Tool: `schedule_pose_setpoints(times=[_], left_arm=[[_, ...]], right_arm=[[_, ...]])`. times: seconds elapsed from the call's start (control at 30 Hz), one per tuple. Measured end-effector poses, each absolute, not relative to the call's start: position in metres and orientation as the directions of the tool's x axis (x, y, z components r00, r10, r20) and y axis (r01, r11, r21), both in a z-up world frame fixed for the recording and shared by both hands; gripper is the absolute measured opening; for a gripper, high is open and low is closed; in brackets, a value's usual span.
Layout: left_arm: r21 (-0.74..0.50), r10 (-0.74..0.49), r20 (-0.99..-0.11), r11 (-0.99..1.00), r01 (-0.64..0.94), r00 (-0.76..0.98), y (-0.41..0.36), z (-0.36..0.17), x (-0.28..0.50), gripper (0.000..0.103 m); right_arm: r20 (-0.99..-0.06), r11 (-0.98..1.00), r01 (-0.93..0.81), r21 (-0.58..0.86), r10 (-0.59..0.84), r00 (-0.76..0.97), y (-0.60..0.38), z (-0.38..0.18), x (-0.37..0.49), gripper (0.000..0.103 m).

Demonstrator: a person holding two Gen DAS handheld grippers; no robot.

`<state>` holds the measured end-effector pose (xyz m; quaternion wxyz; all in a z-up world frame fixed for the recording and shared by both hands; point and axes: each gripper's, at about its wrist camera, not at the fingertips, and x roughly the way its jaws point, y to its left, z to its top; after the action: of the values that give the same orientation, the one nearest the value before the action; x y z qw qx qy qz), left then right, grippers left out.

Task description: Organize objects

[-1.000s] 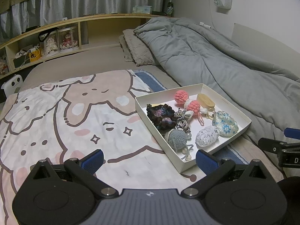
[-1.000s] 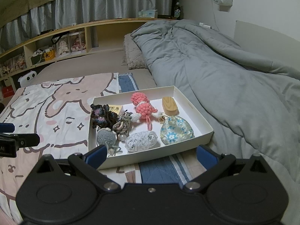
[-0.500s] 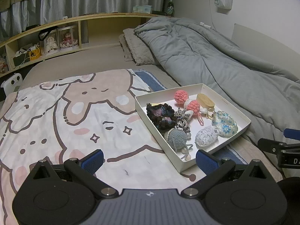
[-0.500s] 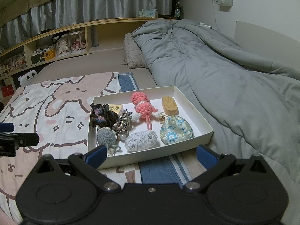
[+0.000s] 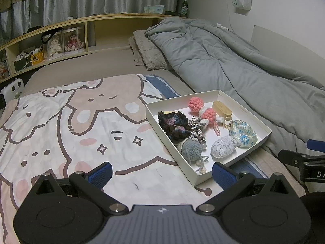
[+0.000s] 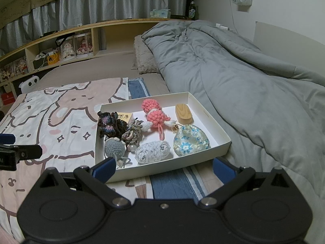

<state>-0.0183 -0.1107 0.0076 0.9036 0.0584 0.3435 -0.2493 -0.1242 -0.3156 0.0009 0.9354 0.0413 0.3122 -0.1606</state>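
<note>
Left gripper (image 5: 161,172) and right gripper (image 6: 164,167) held low over the bed, side by side, both aimed forward with fingers spread wide and grasping nothing. The white box (image 6: 211,120) of crocheted trinkets lies on the printed blanket (image 5: 71,126), ahead of the right gripper and right of the left one, beside the grey duvet (image 6: 243,77).

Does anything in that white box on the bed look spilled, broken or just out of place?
Nothing looks spilled or damaged. The trinkets all lie inside the white box, loosely jumbled: the dark crochet piece half covers a small yellow box. The box sits askew, partly on the cartoon blanket.
</note>
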Motion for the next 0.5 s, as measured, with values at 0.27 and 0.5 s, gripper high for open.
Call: schedule_pose_setpoints(times=[0.27,0.5], left_arm=[[-0.066,-0.410,-0.650,0.869,0.491,0.640,-0.1101,0.0075,-0.0183,0.103],[-0.070,-0.412,-0.652,0.869,0.489,0.637,-0.1106,0.0075,-0.0181,0.103]], right_arm=[[-0.598,0.945,0.326,-0.023,-0.275,0.753,-0.3155,0.0013,-0.1241,0.103],[-0.598,0.945,0.326,-0.024,-0.275,0.753,-0.3159,0.0009,-0.1253,0.103]])
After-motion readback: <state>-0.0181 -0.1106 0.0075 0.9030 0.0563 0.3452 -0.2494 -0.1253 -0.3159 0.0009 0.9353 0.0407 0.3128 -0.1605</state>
